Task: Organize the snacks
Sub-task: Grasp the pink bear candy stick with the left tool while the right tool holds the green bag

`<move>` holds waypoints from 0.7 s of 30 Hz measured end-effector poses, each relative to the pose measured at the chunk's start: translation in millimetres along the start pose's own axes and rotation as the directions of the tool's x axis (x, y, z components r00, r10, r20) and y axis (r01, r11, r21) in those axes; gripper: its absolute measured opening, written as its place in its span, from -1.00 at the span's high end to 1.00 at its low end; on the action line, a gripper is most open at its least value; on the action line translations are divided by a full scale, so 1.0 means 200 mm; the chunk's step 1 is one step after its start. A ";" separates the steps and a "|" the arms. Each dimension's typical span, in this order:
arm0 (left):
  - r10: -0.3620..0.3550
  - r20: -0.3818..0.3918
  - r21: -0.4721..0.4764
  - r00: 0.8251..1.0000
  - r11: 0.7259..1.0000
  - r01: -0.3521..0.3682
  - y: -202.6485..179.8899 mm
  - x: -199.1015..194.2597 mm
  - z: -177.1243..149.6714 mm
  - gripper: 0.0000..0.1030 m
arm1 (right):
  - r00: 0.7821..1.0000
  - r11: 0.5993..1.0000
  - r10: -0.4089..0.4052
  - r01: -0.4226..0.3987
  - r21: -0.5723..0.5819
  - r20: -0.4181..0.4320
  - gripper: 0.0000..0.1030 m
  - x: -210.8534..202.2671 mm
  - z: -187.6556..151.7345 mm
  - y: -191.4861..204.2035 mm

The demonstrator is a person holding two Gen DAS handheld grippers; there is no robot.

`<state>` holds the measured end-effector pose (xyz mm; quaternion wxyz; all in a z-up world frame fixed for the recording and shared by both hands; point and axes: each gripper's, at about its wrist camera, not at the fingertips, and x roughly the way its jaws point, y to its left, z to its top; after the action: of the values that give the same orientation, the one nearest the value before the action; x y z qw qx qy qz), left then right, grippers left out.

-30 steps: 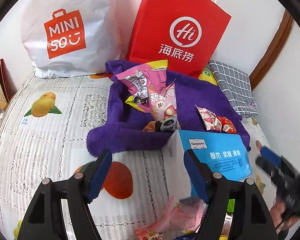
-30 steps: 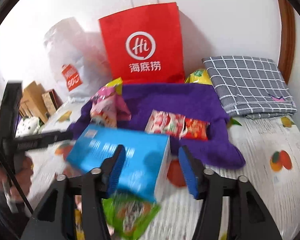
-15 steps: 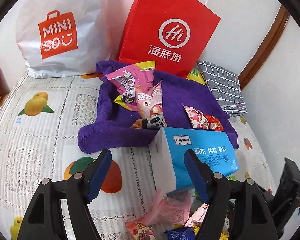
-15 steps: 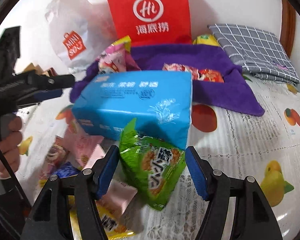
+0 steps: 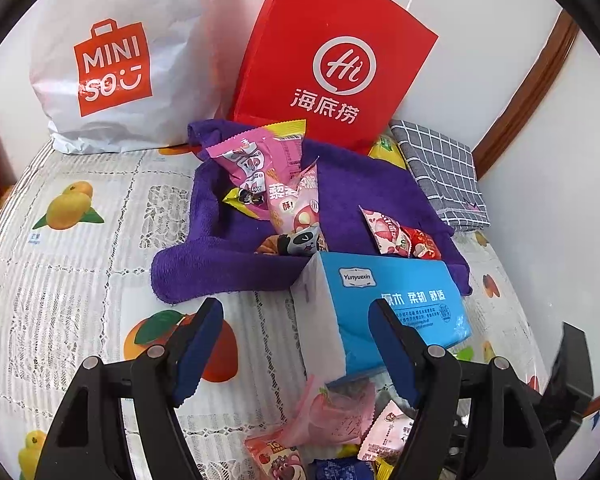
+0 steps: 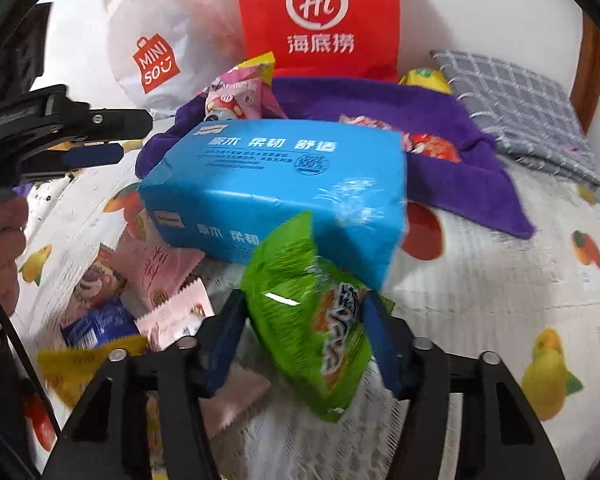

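Now, right gripper clamped on green snack packet at blue tissue box near edge, left gripper spread wide, bare tablecloth left of box, purple towel hem just behind.

red bag, white bag, tissue pack.

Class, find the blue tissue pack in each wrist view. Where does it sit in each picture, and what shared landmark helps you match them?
Left wrist: blue tissue pack lower right, in front of the purple towel.
Right wrist: blue tissue pack centre, behind the green snack bag.
Shared landmark: red paper bag.
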<state>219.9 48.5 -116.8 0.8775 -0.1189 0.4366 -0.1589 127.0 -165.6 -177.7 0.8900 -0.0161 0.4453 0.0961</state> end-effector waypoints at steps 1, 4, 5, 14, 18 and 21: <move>-0.002 0.001 0.000 1.000 1.000 0.002 0.00 0.00 0.00 -0.43 | 1.000 1.000 0.003 -0.003 0.014 0.009 -0.05 -0.03 -0.01 -0.02; 0.000 0.008 0.006 1.000 1.000 0.000 0.00 -0.01 0.00 -0.43 | 0.999 0.998 -0.007 0.005 0.055 0.047 -0.03 -0.11 -0.04 -0.10; 0.003 0.009 0.008 1.000 1.000 -0.003 -0.01 -0.01 0.00 -0.43 | 0.998 0.997 -0.016 0.012 0.073 0.063 -0.03 -0.14 -0.06 -0.13; 0.035 -0.001 0.019 0.999 0.999 -0.035 0.03 -0.12 -0.18 -0.43 | 0.997 0.969 -0.011 -0.007 0.246 0.073 -0.04 -0.18 -0.15 -0.41; 0.074 -0.069 0.016 0.995 0.997 -0.073 0.07 -0.12 -0.33 -0.40 | 0.999 0.972 -0.009 -0.003 0.233 0.049 -0.04 -0.15 -0.13 -0.40; 0.045 -0.098 0.035 0.994 0.999 -0.042 0.06 -0.12 -0.42 -0.39 | 0.999 0.977 -0.013 0.005 0.213 0.037 -0.02 -0.14 -0.13 -0.37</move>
<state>140.3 62.4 -152.7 0.8599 -0.0871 0.4792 -0.1526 104.1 -246.4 -176.5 0.8954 0.0789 0.4360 0.0442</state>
